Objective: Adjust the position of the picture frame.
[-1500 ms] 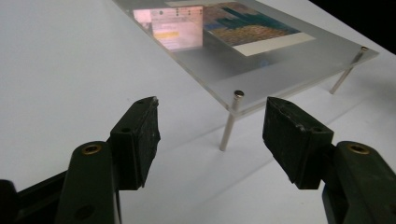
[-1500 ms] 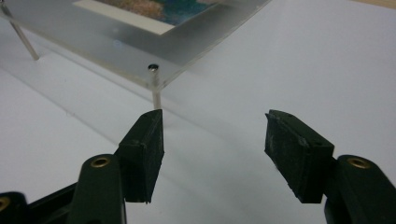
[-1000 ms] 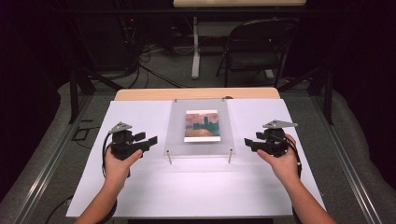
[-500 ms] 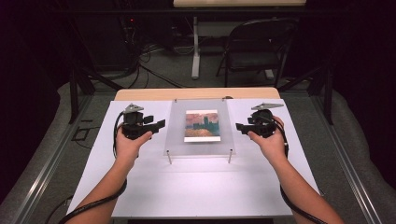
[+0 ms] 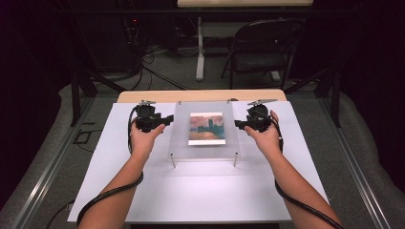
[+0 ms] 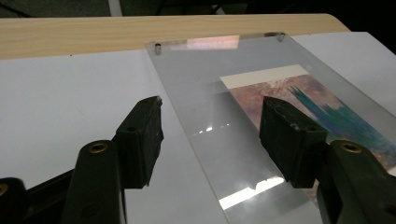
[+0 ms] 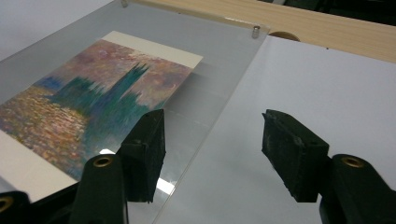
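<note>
High view: a clear plastic sheet (image 5: 206, 129) lies in the middle of the white worktop (image 5: 200, 191), raised a little on small metal posts (image 5: 173, 161) at its corners. Under it sits a picture (image 5: 206, 128) in pink, teal and orange tones with a pale border. The left tool (image 5: 165, 120) hangs just beside the sheet's left edge, held in the person's left hand (image 5: 143, 138); the right tool (image 5: 239, 124) hangs just beside the right edge, in the right hand (image 5: 265, 136). Both point inward toward the sheet, each with a black cable (image 5: 110, 193) trailing back along the forearm.

In the left gripper view, the left tool (image 6: 210, 126) has its jaws apart with nothing pressed between them; the sheet's left edge (image 6: 187, 135) runs through the gap, one jaw over bare white worktop and the other over the sheet near the picture. Whether either jaw touches the sheet I cannot tell.

In the right gripper view, the right tool (image 7: 212, 135) likewise stands with jaws apart, straddling the sheet's right edge (image 7: 219, 112), one jaw above the picture's corner and the other above the worktop. A strip of wooden table (image 7: 327, 28) shows beyond the white surface.
</note>
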The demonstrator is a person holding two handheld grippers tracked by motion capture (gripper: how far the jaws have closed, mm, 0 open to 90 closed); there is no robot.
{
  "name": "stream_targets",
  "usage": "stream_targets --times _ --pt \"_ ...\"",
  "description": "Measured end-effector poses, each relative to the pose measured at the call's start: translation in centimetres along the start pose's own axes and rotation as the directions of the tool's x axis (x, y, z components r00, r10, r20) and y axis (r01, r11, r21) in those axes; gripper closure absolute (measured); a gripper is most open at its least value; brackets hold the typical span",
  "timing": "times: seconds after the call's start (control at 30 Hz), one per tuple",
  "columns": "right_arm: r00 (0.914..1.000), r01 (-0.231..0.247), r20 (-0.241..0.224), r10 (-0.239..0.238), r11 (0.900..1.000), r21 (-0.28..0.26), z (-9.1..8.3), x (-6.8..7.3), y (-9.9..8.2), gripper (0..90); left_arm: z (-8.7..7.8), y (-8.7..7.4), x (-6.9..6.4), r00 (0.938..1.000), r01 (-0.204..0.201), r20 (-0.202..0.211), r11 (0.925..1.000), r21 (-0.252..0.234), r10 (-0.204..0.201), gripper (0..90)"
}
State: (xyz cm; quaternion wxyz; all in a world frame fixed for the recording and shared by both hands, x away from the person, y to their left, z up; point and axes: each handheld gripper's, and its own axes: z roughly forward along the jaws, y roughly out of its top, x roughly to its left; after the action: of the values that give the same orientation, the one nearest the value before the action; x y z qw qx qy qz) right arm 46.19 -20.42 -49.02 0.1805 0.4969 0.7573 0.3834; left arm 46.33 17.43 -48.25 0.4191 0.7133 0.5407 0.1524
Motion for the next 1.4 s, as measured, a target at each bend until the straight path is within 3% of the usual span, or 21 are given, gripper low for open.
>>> stream_targets --times 0.17,0.43,0.73,0.97,1.3,1.4 --pt "0.9999 -0.015 -0.001 0.015 0.9999 -0.004 1.4 0.0 0.1 39.7 1.7 0.2 0.3 0.9998 0.020 -0.010 0.9997 0.013 -0.020 38.7" --pt "0.9995 -0.030 0.012 0.030 0.9995 0.011 3.5 0.3 0.6 39.8 3.7 0.6 -0.3 0.9999 -0.012 -0.006 0.9991 0.041 0.013 38.7" --pt "0.9991 -0.043 -0.003 0.043 0.9988 0.023 4.8 0.7 1.1 40.4 5.2 0.4 0.1 0.9999 0.008 -0.010 0.9970 0.077 -0.007 38.0" --pt "0.9975 -0.066 -0.020 0.067 0.9972 0.033 5.6 0.6 1.2 39.9 5.8 0.2 0.6 0.9988 0.048 0.001 0.9951 0.086 -0.048 37.1" --pt "0.9956 -0.092 -0.013 0.093 0.9937 0.063 6.6 0.4 0.8 38.7 6.9 -0.3 0.6 0.9985 0.050 0.013 0.9889 0.140 -0.053 35.9" --pt "0.9937 -0.107 -0.027 0.109 0.9922 0.063 6.8 0.4 0.6 37.7 7.0 -0.4 0.7 0.9974 0.068 0.014 0.9876 0.141 -0.071 34.9"
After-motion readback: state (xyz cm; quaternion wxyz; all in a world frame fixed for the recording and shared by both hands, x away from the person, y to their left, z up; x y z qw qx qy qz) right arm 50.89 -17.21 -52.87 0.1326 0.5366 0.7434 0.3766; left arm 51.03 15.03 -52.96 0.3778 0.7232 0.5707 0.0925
